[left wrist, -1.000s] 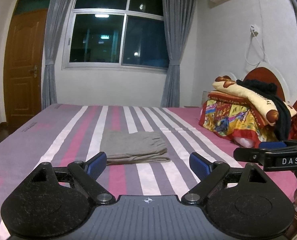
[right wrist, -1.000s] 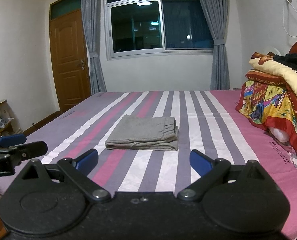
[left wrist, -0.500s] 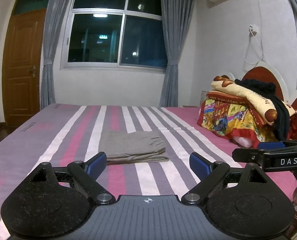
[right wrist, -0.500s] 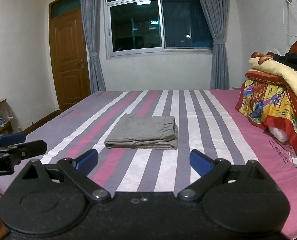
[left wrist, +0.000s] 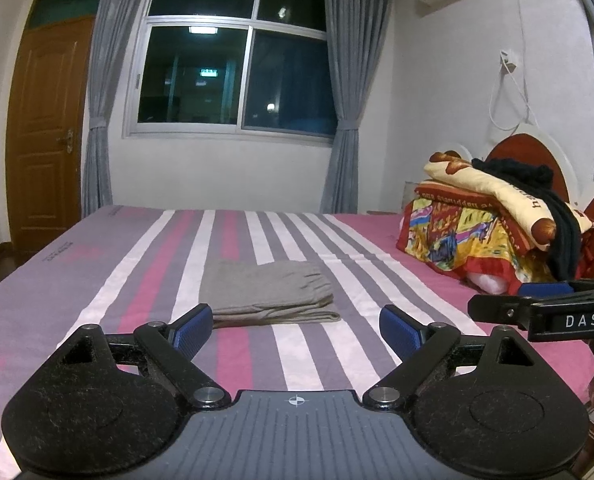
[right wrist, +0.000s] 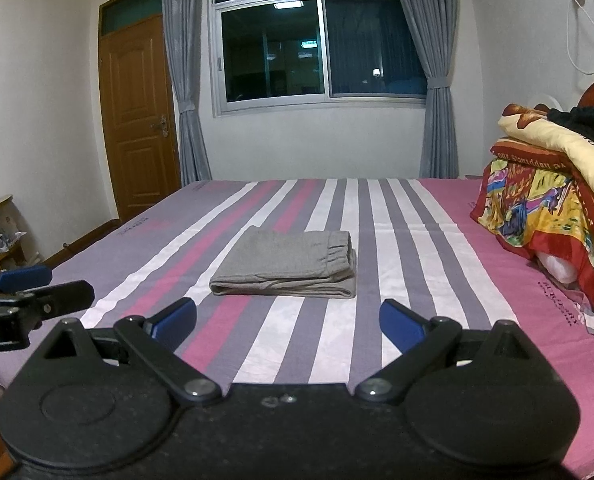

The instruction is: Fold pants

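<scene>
We see grey pants [left wrist: 268, 293] folded flat on the striped bed [left wrist: 97, 280], at 12 o'clock ahead of our left gripper [left wrist: 295, 326], jaws spread, empty, our right gripper [right wrist: 288, 318] likewise released, bedding pile [right wrist: 545, 196] at 2 o'clock

Left tool [left wrist: 295, 326], right tool [right wrist: 289, 320]: agape
</scene>
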`<state>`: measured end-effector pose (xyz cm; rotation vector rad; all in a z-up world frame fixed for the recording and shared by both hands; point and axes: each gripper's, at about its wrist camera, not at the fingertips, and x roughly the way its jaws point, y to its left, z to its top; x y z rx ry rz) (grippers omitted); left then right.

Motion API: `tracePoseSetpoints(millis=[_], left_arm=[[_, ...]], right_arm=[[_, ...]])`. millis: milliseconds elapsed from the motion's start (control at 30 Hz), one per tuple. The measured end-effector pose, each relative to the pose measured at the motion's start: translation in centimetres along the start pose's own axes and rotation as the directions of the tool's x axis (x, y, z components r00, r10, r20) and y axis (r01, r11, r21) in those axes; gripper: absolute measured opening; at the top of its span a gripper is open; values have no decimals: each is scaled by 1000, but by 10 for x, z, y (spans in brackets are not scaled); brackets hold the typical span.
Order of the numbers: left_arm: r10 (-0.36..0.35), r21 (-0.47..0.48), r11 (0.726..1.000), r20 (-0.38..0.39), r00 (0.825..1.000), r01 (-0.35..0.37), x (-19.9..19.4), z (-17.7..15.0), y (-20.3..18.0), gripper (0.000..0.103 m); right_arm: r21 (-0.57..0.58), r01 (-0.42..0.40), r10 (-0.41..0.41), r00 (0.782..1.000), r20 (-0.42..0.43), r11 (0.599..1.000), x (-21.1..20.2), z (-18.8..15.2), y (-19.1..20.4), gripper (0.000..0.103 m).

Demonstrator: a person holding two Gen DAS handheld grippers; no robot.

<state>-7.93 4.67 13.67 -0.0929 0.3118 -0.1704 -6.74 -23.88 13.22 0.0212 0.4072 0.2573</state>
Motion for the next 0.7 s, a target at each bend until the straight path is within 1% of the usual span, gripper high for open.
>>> tracePoseSetpoints(millis=[133,267,500,700], left_arm=[[2,-2,1000,4,1000,-2,1,-1,3,91],[-2,-1,1000,8,1000,2,-1,-3,1,97],[-11,-2,1000,21,1000,11,-4,-5,-1,98],[-32,25,999,46,998,31,-8,-5,-4,98]], right_arm=[[0,-1,1,1000,-1,1000,0,0,-1,97],[-2,-1,1,1000,-2,1000,0,0,-1,98],[-1,-1,1,1000,-1,1000,0,0,0,98],[-1,-1,1,1000,0,1000,0,0,-1,98]])
